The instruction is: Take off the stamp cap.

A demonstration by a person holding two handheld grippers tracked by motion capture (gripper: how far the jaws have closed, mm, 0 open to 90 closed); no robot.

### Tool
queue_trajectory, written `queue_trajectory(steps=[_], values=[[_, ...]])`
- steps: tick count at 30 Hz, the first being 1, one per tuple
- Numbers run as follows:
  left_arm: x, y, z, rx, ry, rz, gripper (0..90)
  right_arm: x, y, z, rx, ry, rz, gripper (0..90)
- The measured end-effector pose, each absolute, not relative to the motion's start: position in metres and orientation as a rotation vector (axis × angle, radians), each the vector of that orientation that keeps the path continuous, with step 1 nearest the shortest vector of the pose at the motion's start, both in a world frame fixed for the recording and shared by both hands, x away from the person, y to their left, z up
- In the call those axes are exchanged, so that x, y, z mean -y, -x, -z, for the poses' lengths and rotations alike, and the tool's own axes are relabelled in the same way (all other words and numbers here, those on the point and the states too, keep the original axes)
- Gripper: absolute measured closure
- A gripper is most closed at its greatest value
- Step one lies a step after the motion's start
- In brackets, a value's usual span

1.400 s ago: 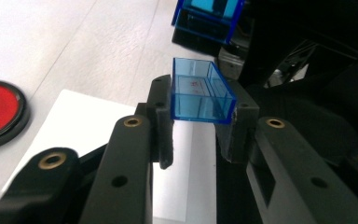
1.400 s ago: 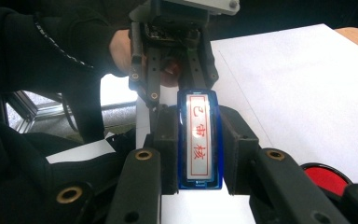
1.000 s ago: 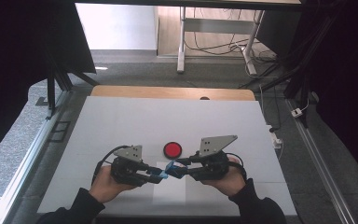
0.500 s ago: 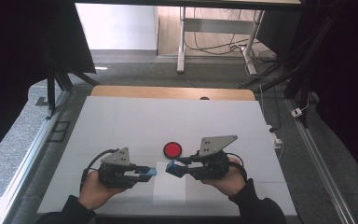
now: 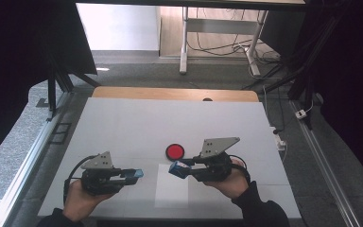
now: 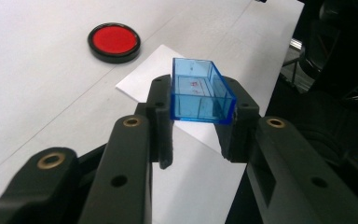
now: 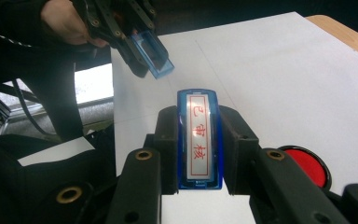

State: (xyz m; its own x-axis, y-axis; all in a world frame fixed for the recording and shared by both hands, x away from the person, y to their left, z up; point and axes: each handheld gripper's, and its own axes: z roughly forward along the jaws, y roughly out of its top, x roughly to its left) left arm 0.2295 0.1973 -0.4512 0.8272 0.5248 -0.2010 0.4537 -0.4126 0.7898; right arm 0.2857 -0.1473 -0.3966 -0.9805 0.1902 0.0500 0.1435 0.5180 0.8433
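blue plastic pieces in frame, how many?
2. A clear blue cap is clamped in the left hand-held gripper. A blue stamp body with a red-lettered label is clamped in the right hand-held gripper. The two are apart above the white sheet.

Blue stamp [image 7: 199,140], clear blue cap [image 6: 200,91], red pad [image 5: 175,151].

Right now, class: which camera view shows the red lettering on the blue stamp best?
The right gripper view: the blue stamp sits close between that gripper's jaws, its label with red characters facing the camera. In the high view the stamp is a small blue block in the right gripper, lettering unreadable. The left gripper view gives nothing of the lettering.
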Motion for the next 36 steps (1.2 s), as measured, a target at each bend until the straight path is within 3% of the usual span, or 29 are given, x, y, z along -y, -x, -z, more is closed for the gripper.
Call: queue_trajectory(steps=[36], values=[[-0.259,-0.187,0.472,-0.986,-2.003,-0.202,68.1,0.149,-0.29,0.401,-2.652,-0.396,-1.415,71.2]])
